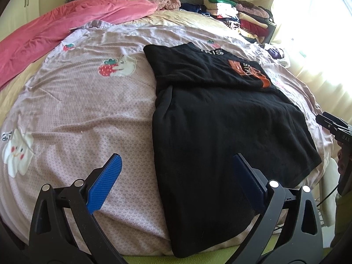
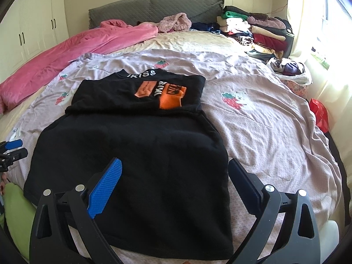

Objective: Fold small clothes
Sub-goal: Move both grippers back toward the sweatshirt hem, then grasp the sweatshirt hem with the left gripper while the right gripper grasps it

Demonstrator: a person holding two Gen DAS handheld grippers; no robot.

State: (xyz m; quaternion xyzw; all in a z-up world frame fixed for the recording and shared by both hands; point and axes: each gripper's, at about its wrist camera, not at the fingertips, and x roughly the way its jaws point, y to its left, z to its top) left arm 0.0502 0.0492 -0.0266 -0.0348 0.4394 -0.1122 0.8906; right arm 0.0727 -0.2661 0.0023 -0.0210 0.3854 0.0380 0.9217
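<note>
A black T-shirt (image 1: 220, 118) (image 2: 136, 145) with an orange print and white lettering lies flat on the bed, its sides folded inward into a long panel, collar at the far end. My left gripper (image 1: 176, 160) is open above the shirt's near left edge, holding nothing. My right gripper (image 2: 176, 167) is open above the shirt's near right part, also holding nothing. In the left wrist view the right gripper (image 1: 330, 124) shows at the right edge. The left gripper (image 2: 14, 148) appears at the left edge of the right wrist view.
The shirt lies on a lilac bedsheet (image 1: 77, 110) (image 2: 264, 121) with strawberry patches. A pink duvet (image 1: 55, 28) (image 2: 77, 46) lies along the far left. Folded clothes (image 1: 242, 15) (image 2: 259, 28) are stacked at the far right by the grey headboard (image 2: 154, 6). A red bag (image 2: 320, 114) sits at the right.
</note>
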